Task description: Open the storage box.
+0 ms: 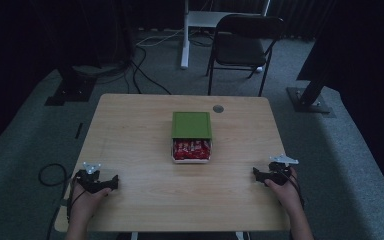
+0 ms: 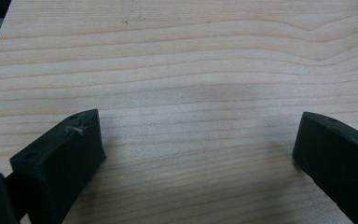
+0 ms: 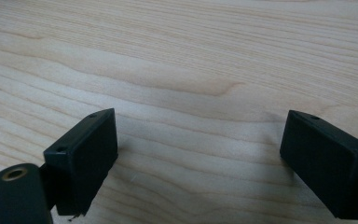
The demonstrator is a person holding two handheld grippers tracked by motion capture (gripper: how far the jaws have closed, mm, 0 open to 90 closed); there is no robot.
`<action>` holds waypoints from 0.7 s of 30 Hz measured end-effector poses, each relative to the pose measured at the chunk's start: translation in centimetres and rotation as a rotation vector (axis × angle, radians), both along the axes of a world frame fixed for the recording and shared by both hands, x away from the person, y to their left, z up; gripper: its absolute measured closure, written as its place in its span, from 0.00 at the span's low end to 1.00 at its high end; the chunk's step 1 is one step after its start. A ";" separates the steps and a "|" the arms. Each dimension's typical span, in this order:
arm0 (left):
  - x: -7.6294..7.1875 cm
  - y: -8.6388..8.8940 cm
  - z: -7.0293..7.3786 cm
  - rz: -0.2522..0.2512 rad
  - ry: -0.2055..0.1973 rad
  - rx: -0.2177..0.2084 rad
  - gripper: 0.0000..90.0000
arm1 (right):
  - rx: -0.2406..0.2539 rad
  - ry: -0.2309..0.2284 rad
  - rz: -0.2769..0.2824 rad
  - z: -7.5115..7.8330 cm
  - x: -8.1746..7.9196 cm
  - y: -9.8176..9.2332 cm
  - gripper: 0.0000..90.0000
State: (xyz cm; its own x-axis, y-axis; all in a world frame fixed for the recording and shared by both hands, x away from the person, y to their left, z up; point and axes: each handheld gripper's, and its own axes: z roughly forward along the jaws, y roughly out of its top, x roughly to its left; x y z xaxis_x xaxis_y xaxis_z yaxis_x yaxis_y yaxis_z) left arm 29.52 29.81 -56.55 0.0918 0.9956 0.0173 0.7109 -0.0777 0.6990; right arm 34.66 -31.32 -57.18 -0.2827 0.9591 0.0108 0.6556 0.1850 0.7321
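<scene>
Both grippers rest low on the near part of the wooden tabletop (image 1: 130, 130), one at each side, with a hand behind each. The left gripper (image 1: 111, 181) sits by the near left corner, its fingers (image 2: 60, 158) spread wide with nothing but bare wood between them. The right gripper (image 1: 256, 173) sits by the near right edge; its fingers (image 3: 84, 154) are spread wide too and hold nothing. In both gripper views the fingers point down at the grain of the wood, close above it; whether they touch it I cannot tell.

The box (image 1: 192, 150) lies in the middle of the tabletop, well apart from both grippers and about midway between them. Its green lid (image 1: 192, 125) is slid toward the far side, so the near part of the box stands uncovered, and red packets (image 1: 192, 147) show inside. Beyond the tabletop a dark folding chair (image 1: 245, 42) stands on the floor.
</scene>
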 end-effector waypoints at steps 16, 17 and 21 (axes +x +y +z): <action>0.0 0.0 0.0 0.004 0.001 0.001 0.03 | -0.001 0.001 0.007 0.0 0.1 0.0 0.12; 0.0 -0.1 0.0 0.005 0.000 0.000 0.03 | 0.000 0.001 0.006 0.0 0.1 0.0 0.12; -0.2 -0.5 0.1 -0.022 -0.015 0.035 0.03 | -0.001 0.002 0.006 0.0 0.1 0.0 0.12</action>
State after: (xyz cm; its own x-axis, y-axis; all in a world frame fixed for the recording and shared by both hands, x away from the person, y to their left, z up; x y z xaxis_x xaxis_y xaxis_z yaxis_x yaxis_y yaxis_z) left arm 29.31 29.31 -56.47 0.1127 0.9922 0.0539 0.6983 -0.1177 0.7061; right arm 34.72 -31.35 -57.16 -0.2885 0.9574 0.0107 0.6557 0.1894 0.7308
